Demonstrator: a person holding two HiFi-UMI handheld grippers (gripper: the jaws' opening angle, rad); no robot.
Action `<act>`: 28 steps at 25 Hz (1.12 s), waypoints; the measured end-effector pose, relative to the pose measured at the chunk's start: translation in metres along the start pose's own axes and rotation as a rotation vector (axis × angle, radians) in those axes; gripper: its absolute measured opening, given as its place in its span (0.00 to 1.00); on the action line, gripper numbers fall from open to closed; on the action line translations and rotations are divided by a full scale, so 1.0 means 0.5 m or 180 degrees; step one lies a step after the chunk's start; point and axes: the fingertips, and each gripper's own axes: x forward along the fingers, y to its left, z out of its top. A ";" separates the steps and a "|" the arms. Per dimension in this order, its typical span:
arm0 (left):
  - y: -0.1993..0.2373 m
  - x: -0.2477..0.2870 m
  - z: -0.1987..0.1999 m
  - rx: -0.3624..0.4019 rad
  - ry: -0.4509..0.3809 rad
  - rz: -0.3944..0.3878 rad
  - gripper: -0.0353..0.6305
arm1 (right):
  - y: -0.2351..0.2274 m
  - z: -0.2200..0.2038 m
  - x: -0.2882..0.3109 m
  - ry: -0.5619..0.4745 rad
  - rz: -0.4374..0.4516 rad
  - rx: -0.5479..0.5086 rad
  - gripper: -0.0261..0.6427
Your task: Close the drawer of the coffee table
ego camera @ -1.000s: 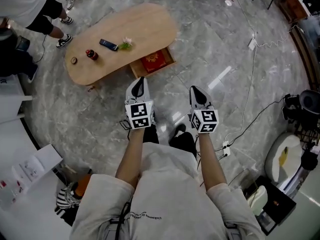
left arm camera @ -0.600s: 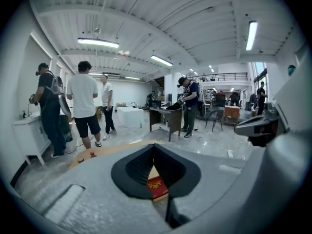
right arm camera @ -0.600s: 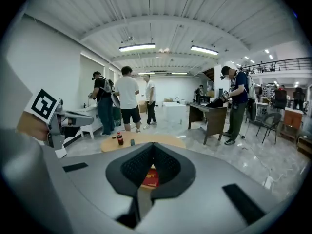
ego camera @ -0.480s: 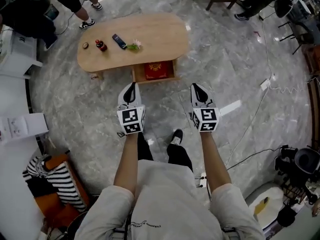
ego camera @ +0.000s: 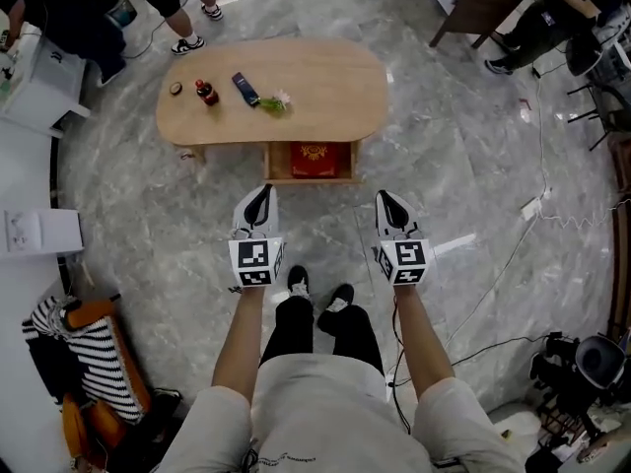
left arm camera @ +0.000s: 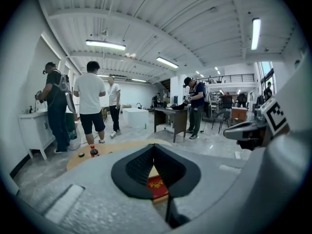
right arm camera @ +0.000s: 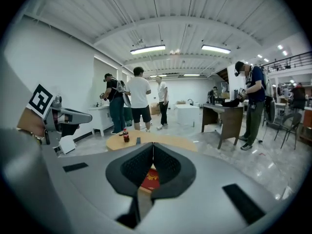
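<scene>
An oval desk (ego camera: 315, 82) of pale, smooth wood stands on the glossy grey marbled floor (ego camera: 148, 225). Its shallow wooden drawer (ego camera: 279, 162) stands open on the near side, and a flat red item (ego camera: 314, 158) with a gold emblem lies inside. On the top are a small dark bottle (ego camera: 206, 92), a slim dark rectangular device (ego camera: 245, 89) and a flower sprig (ego camera: 276, 102). The left hand-held gripper (ego camera: 260, 197) and the right hand-held gripper (ego camera: 386, 203) hover apart from the drawer. Each has its black ribbed jaws pressed together on nothing.
</scene>
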 end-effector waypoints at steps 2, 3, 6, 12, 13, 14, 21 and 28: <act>0.031 0.035 -0.064 0.0120 0.0038 0.0028 0.07 | 0.009 -0.064 0.053 0.0054 0.0148 0.0008 0.06; 0.045 0.051 -0.098 0.0144 0.0052 0.0056 0.07 | 0.013 -0.098 0.077 0.0074 0.0212 -0.0027 0.06; 0.083 0.106 -0.199 0.0074 0.0030 0.0178 0.07 | 0.009 -0.196 0.150 0.0040 0.0290 -0.0132 0.06; 0.126 0.226 -0.414 -0.0056 -0.0065 0.0369 0.07 | 0.006 -0.428 0.300 0.0011 0.0533 -0.0091 0.06; 0.130 0.243 -0.449 -0.0074 -0.0066 0.0371 0.07 | 0.008 -0.467 0.322 0.0039 0.0571 -0.0134 0.06; 0.134 0.256 -0.485 -0.0078 -0.0060 0.0368 0.07 | 0.010 -0.502 0.341 0.0053 0.0587 -0.0164 0.06; 0.174 0.333 -0.681 -0.0137 -0.0107 0.0453 0.07 | 0.005 -0.661 0.434 -0.0072 0.0687 -0.0333 0.06; 0.189 0.359 -0.802 -0.0180 -0.0133 0.0605 0.07 | -0.008 -0.772 0.464 -0.0236 0.0769 -0.0388 0.06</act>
